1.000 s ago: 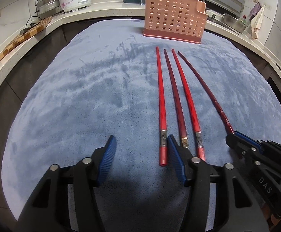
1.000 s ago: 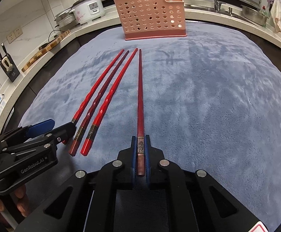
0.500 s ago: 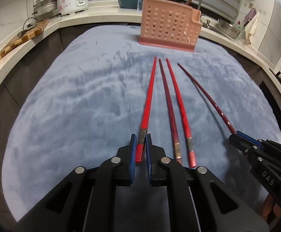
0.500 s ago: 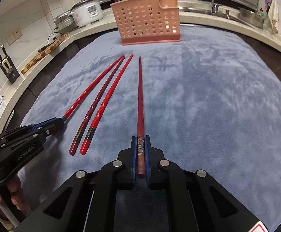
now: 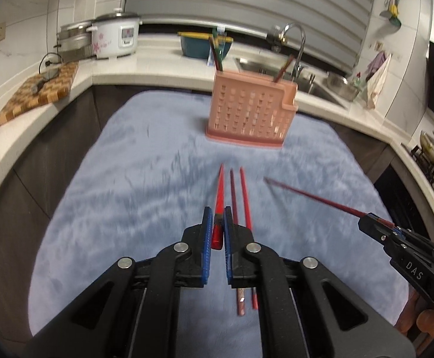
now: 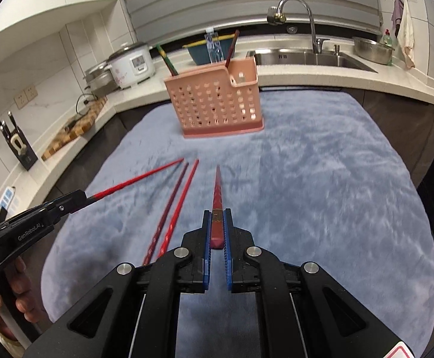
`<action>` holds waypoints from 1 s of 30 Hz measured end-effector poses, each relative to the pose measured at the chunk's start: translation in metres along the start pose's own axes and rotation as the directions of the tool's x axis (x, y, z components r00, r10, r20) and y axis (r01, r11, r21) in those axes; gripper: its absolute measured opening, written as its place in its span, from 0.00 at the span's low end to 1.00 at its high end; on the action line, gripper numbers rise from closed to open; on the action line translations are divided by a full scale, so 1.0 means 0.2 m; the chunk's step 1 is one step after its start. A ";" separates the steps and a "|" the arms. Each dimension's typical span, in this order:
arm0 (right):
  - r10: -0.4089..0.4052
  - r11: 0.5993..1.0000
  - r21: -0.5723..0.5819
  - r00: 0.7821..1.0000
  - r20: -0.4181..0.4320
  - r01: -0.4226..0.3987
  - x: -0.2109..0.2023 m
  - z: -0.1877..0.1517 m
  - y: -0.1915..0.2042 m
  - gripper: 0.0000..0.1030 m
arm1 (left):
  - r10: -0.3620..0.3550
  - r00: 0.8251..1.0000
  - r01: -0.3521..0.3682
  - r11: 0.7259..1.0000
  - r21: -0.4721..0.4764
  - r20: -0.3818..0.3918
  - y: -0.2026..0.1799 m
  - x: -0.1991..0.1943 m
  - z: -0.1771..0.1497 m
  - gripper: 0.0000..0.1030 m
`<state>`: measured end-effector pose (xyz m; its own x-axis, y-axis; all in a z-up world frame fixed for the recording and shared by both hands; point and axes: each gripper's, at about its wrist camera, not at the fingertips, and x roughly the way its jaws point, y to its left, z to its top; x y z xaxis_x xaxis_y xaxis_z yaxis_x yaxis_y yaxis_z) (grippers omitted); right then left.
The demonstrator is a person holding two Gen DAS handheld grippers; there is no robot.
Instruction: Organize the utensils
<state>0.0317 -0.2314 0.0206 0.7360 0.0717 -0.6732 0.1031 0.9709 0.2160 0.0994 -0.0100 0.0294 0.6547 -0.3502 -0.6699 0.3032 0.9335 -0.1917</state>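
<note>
Chopsticks, four long red lacquered ones in all: two are held in the air, two lie on the pale blue plush cloth (image 5: 121,179) that covers the surface.

Left tongs (image 5: 216,223): blue ribbed pads nearly together, jaws closing, the thick end of a bright red chopstick (image 5: 218,197) pinched between them. The stick points forward and is clear of the cloth (its tip blurs in the left wrist view).

Right tongs (image 6: 217,223): pads drawn fully in on the banded thick end of a darker red chopstick (image 6: 217,191), which also points forward above the cloth. The left wrist view shows these same tongs at the right edge with the stick slanting out of them.

The two loose chopsticks (image 5: 237,203) lie side by side, near parallel, one maroon and one brighter red. In the left wrist view they sit just right of the held stick, and their thick ends pass under the right finger of the left tongs.

Pink perforated plastic utensil basket (image 6: 217,101) stands upright at the far end of the cloth, well apart from all four sticks. A green-banded stick and a dark red one lean inside it.

Behind it: white rice cooker (image 5: 114,37), checkered wooden cutting board (image 5: 38,92), steel sink with curved tap (image 6: 306,56). Open cloth lies between the held sticks and the basket.
</note>
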 end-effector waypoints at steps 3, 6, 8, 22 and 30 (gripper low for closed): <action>0.009 1.000 0.011 0.999 0.034 -0.009 -0.05 0.09 0.00 0.06 | -0.010 0.999 0.010 1.000 -0.001 0.035 0.00 -0.04 0.09 0.06; 0.015 1.000 0.026 0.998 0.067 -0.017 -0.09 0.17 -0.02 0.06 | -0.029 0.998 0.029 1.000 -0.007 0.056 0.00 -0.06 0.17 0.06; 0.015 0.999 0.033 0.996 0.090 -0.018 -0.11 0.23 -0.03 0.06 | -0.034 0.996 0.036 0.999 -0.016 0.078 0.01 -0.07 0.24 0.06; 0.055 0.993 0.083 0.965 0.257 -0.079 -0.20 0.71 -0.10 0.07 | -0.057 0.967 0.055 0.998 0.012 0.247 -0.02 -0.15 0.72 0.06; 0.083 0.990 0.074 0.922 0.379 -0.119 -0.17 1.04 -0.06 0.07 | -0.088 0.919 0.081 0.996 0.033 0.385 -0.10 -0.19 1.06 0.06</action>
<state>0.1443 -0.2923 0.1889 0.9403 0.0600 -0.3350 0.0637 0.9359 0.3465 0.2161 -0.0319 0.2113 0.8414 -0.4334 -0.3229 0.3781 0.8989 -0.2213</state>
